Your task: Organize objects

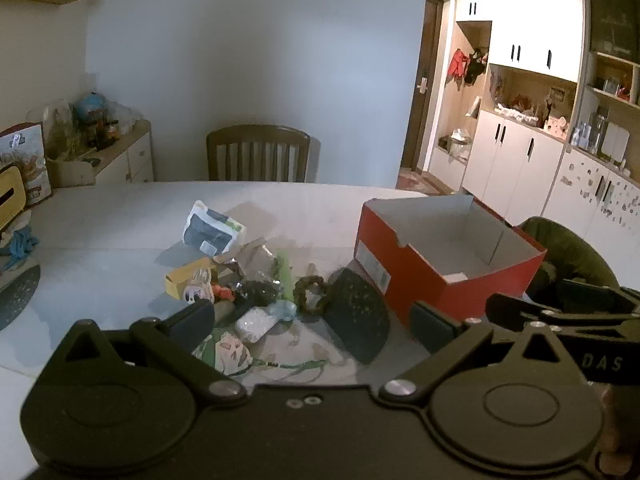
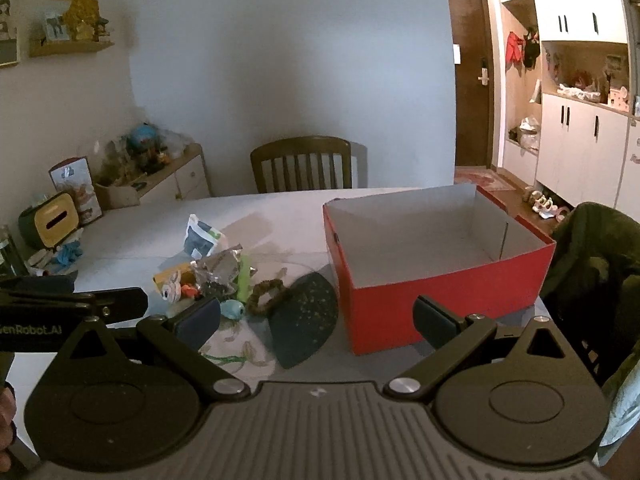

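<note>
Task barely started: red box (image 2: 440, 304) nearly empty, clutter pile (image 1: 244, 288) on surface (image 1: 120, 216), both tongs (image 1: 316, 328) (image 2: 316, 320) wide open w/ nothing held.

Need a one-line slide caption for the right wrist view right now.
Open right tool hovers above a table before an empty red box, small clutter piled left.

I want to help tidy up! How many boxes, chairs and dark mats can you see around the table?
Red box: 1
Wooden chair: 1
Dark mats: 2, one beside the box, one at the table's left edge
Total: 4
</note>
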